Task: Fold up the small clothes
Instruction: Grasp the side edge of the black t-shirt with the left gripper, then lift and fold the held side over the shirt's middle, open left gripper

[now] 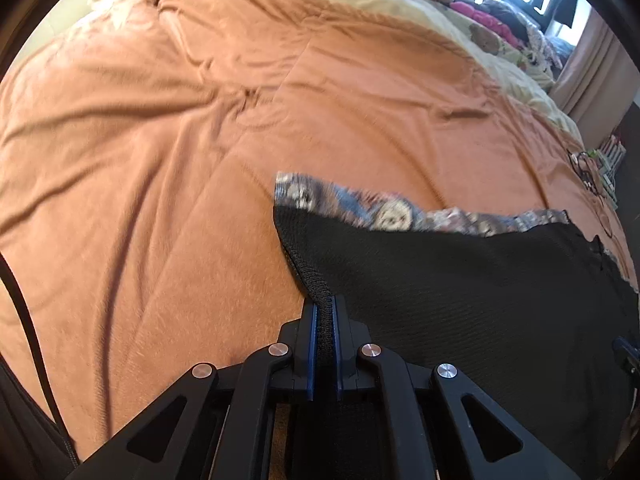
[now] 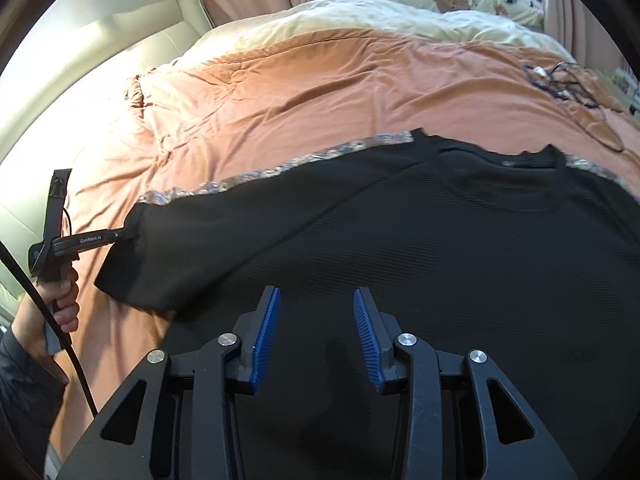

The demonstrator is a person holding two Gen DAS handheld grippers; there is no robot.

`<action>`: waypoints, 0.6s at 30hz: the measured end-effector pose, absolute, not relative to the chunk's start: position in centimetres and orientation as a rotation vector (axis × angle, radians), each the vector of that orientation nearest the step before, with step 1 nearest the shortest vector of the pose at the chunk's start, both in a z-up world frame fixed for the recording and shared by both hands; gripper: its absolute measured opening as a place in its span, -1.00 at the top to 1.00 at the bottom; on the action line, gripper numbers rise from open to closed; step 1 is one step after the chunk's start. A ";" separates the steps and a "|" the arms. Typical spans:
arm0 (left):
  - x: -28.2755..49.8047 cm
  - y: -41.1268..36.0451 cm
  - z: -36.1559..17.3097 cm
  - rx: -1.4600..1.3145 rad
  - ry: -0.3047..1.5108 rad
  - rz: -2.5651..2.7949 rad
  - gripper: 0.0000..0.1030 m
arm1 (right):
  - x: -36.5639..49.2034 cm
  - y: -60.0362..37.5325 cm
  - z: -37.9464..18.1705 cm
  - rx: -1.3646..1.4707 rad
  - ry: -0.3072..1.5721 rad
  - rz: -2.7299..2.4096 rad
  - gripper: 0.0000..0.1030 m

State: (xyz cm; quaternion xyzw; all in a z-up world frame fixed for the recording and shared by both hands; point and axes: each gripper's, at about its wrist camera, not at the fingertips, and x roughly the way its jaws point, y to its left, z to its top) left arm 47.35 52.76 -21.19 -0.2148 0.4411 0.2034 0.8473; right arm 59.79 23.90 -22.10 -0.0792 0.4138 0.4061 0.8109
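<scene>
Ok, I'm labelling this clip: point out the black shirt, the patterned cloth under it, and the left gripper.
black shirt (image 2: pixel 400 240): right wrist view, chest panel.
patterned cloth (image 1: pixel 392 216): left wrist view, strip above the shirt's edge.
left gripper (image 1: pixel 325 308): left wrist view, between its fingertips, clamping the sleeve hem.

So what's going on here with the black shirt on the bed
A person is folding a black T-shirt spread on an orange bedspread, a claw in each hand. The left claw is shut on the hem of the shirt's sleeve. The right claw hangs open above the shirt's body, gripping nothing. A patterned cloth peeks out from under the far edge.
</scene>
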 end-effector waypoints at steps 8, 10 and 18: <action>48.2 51.8 -14.2 -0.384 0.844 0.400 0.88 | 60.6 27.5 -24.2 -0.091 0.957 0.932 0.46; 48.7 51.3 -12.4 -0.363 0.826 0.390 0.88 | 60.9 28.5 -25.0 -0.060 0.979 0.945 0.46; 51.0 48.4 -8.7 -0.318 0.793 0.340 0.88 | 61.1 31.4 -28.9 0.015 1.110 0.995 0.46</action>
